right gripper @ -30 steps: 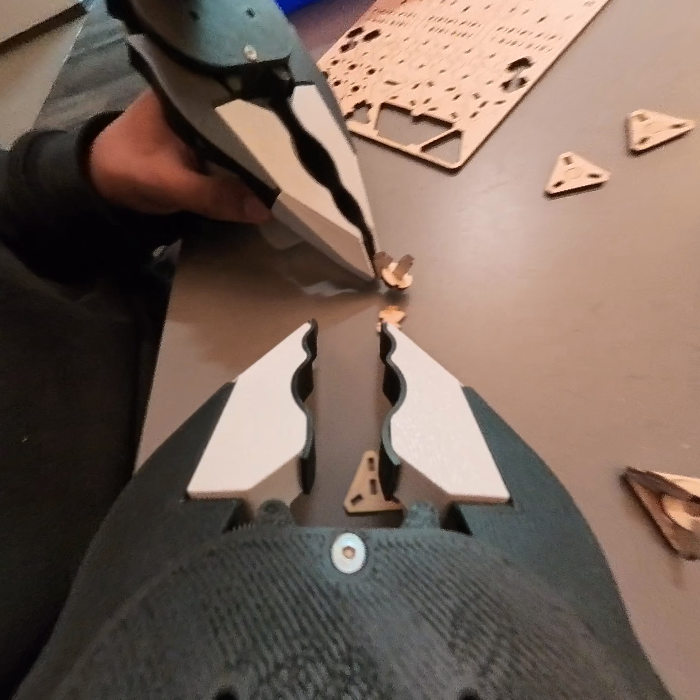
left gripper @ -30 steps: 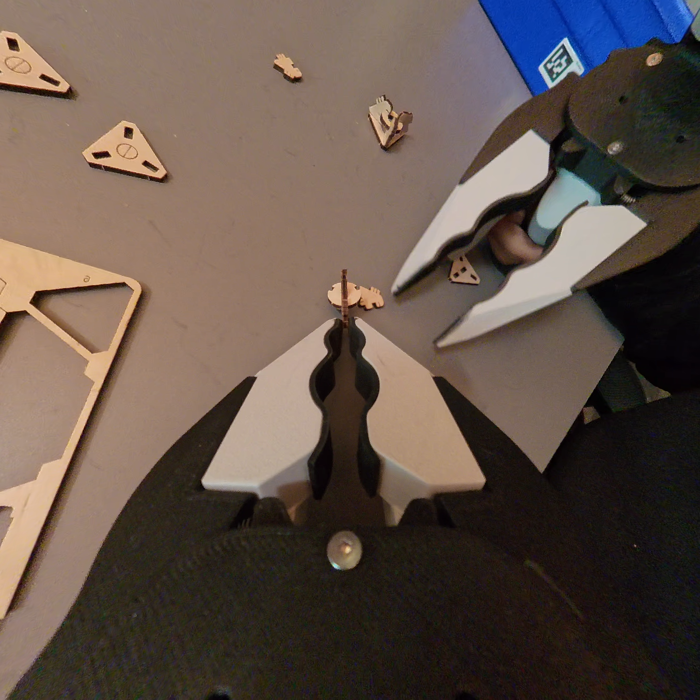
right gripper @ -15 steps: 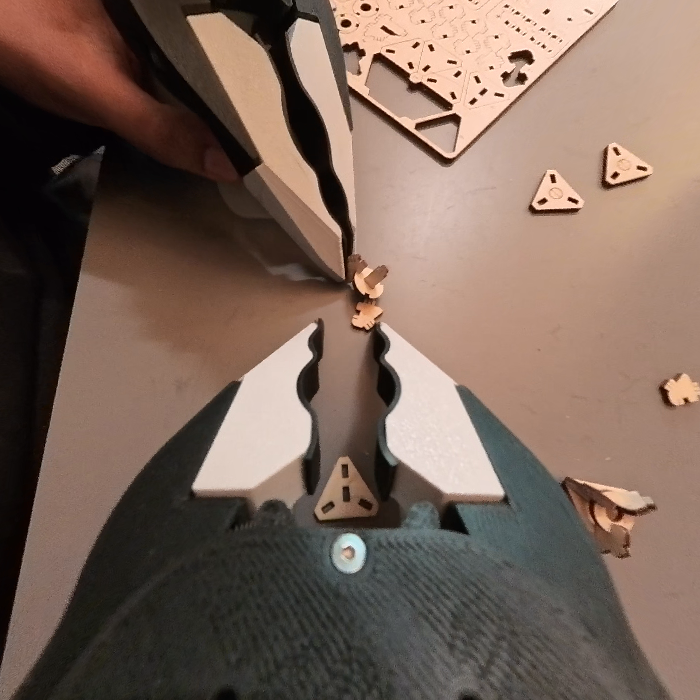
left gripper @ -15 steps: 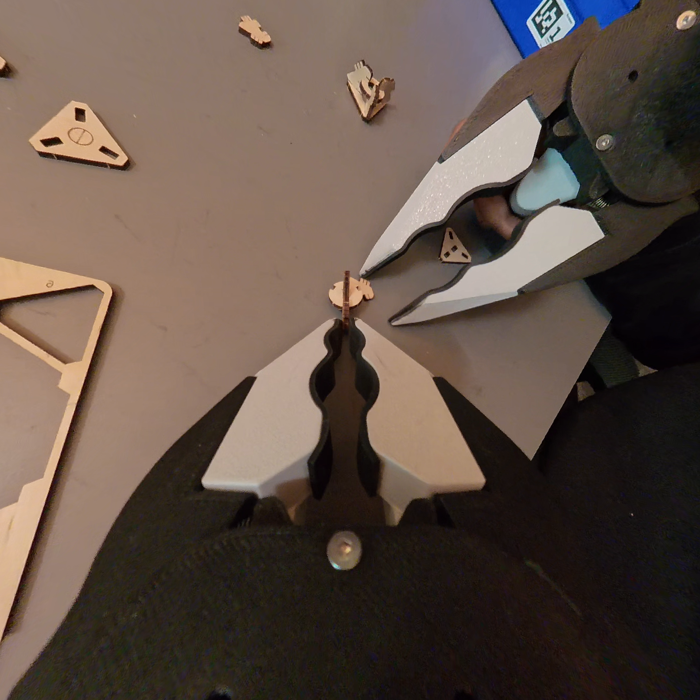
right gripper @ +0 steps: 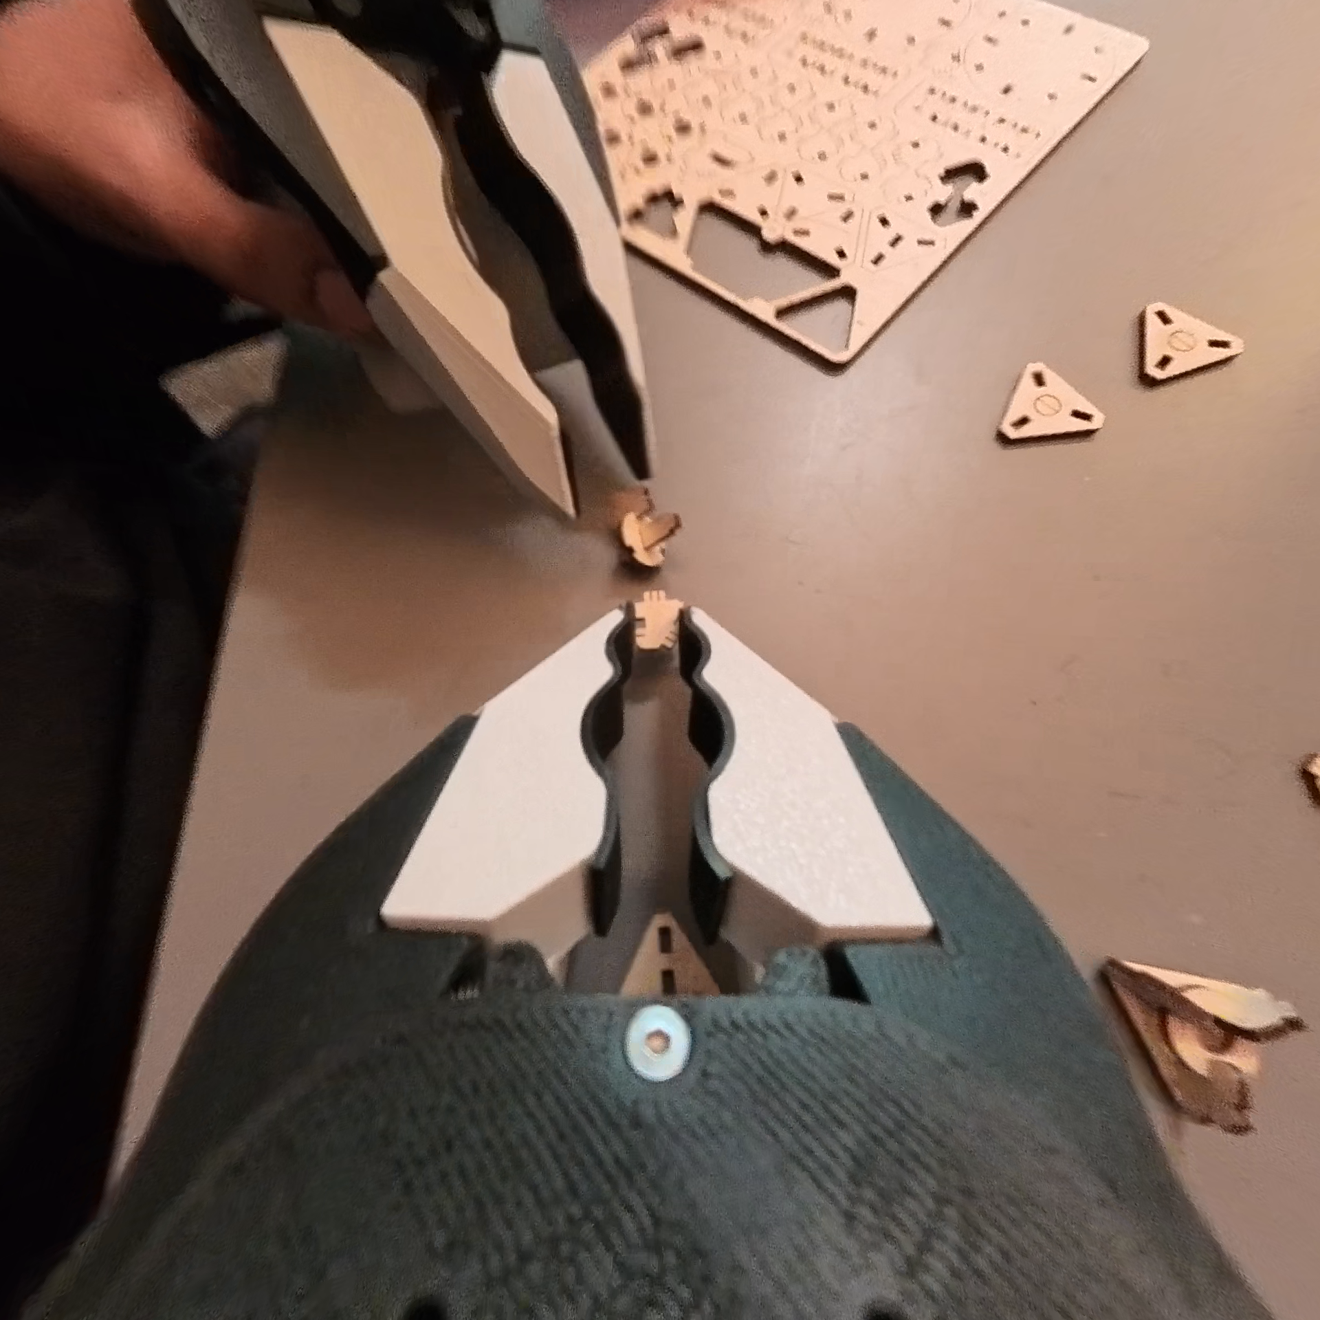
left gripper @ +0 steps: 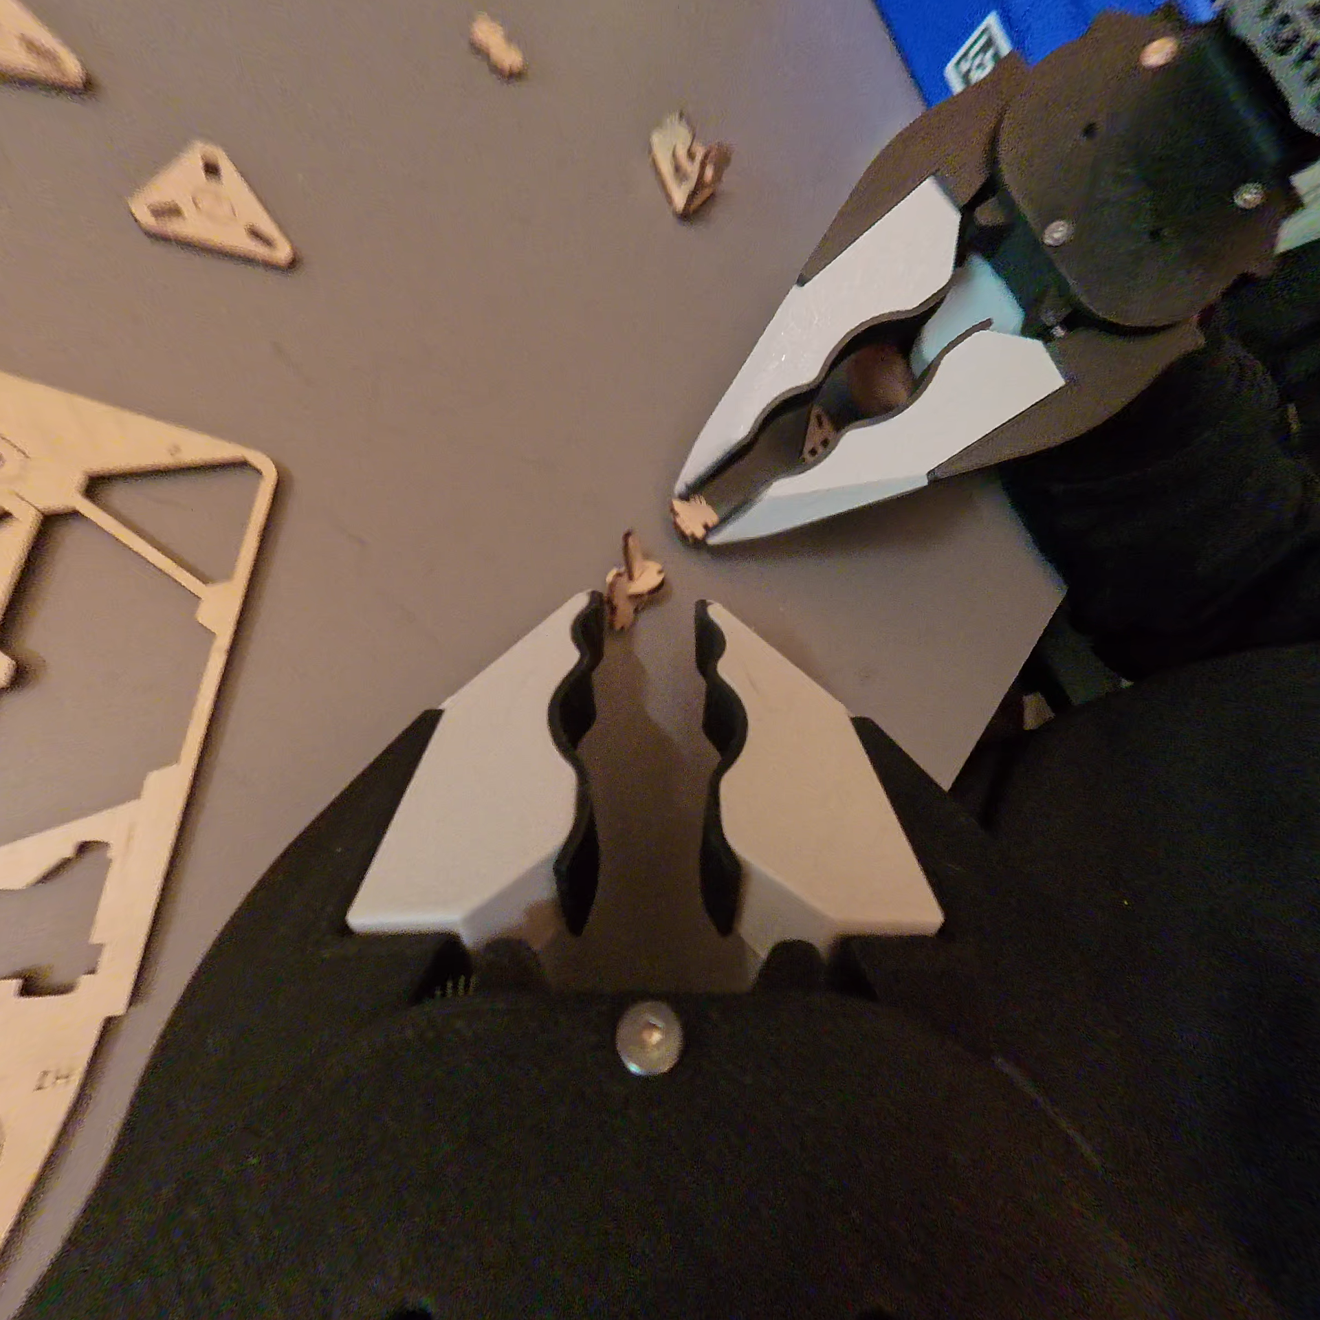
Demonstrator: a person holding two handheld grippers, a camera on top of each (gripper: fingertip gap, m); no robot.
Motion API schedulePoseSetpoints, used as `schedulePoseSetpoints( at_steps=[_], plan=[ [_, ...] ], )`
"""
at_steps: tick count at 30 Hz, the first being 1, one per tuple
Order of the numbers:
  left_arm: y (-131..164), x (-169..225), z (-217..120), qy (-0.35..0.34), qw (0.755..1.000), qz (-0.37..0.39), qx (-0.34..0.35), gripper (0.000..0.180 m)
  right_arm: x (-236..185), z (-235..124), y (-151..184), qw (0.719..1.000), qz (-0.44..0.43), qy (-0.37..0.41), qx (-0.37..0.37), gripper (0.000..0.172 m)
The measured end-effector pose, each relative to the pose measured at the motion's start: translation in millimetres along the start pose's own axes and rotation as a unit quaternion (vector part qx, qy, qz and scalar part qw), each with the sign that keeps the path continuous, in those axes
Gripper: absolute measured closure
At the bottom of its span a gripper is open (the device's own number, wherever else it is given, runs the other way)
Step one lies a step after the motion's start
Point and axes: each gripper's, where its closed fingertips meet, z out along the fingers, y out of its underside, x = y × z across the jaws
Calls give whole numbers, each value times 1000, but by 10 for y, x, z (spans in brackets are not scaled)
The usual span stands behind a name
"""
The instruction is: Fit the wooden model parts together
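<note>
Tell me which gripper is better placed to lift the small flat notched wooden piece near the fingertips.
Right. The right gripper already has its fingertips on both sides of the flat notched piece. The left gripper stands open, with only the small assembled wooden part beside one fingertip.

**Pale wood on grey-brown**

Grey-brown table [left gripper: 443,371], plain. Pale tan wooden pieces: 2 triangles [right gripper: 1050,403] with dark slots, a cut-out sheet [right gripper: 843,143] dotted with dark slits, a small toothed piece [right gripper: 656,623]. White fingers [right gripper: 778,786] with black wavy pads on black bodies. Blue panel [left gripper: 928,43] at the far edge.
</note>
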Motion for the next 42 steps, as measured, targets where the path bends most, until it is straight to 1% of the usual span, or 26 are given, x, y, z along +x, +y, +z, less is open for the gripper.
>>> schedulePoseSetpoints(
  at_steps=[2, 5, 7, 9, 11, 12, 14, 19, 24, 26, 27, 28, 30, 32, 33, 35, 36, 37, 39, 42],
  plan=[
    [-132, 90, -68, -1, 998, 50, 35, 147, -103, -81, -123, 997, 35, -49, 41, 161],
    [-262, 350, -119, 11, 985, 156, 79, 146, -256, -232, -330, 980, 103, -136, 104, 161],
    [-261, 482, -97, 0, 969, 230, 86, 151, -326, -313, -405, 963, 148, -188, 126, 161],
    [-232, 527, -60, -35, 949, 302, 84, 158, -375, -384, -453, 943, 185, -235, 143, 162],
    [-236, 564, -47, -67, 927, 357, 93, 168, -378, -434, -475, 930, 209, -261, 154, 162],
    [-254, 570, -49, -81, 919, 372, 101, 171, -385, -448, -472, 927, 212, -269, 154, 162],
    [-263, 575, -54, -91, 912, 386, 107, 174, -398, -461, -467, 925, 215, -275, 152, 162],
    [-283, 648, -104, -77, 903, 402, 131, 173, -432, -452, -437, 921, 224, -286, 140, 162],
    [-222, 615, -88, -83, 899, 416, 111, 179, -450, -422, -426, 916, 235, -294, 135, 162],
    [-235, 602, -105, -84, 901, 410, 115, 180, -429, -418, -449, 915, 241, -290, 144, 162],
    [-254, 585, -115, -83, 906, 397, 118, 180, -389, -417, -473, 915, 244, -280, 154, 160],
    [-279, 568, -126, -79, 914, 378, 125, 180, -313, -411, -495, 919, 244, -258, 167, 153],
    [-366, 554, -179, -54, 934, 318, 155, 180, -127, -428, -542, 932, 226, -198, 201, 134],
    [-453, 570, -254, -1, 950, 244, 195, 180, -56, -530, -626, 938, 188, -166, 241, 140],
    [-504, 600, -311, 37, 953, 202, 221, 180, -49, -593, -678, 938, 165, -154, 262, 141],
    [-577, 659, -410, 125, 951, 117, 257, 180, -81, -709, -778, 936, 115, -133, 304, 147],
    [-596, 674, -437, 157, 947, 88, 266, 180, -127, -754, -818, 934, 92, -130, 320, 150],
    [-606, 687, -451, 179, 943, 69, 273, 180, -169, -780, -846, 932, 73, -126, 331, 154],
    [-615, 720, -450, 199, 939, 51, 277, 180, -251, -792, -879, 931, 48, -124, 341, 159],
    [-636, 794, -442, 218, 933, 38, 285, 180, -305, -764, -899, 930, 43, -126, 343, 163]
  ],
)
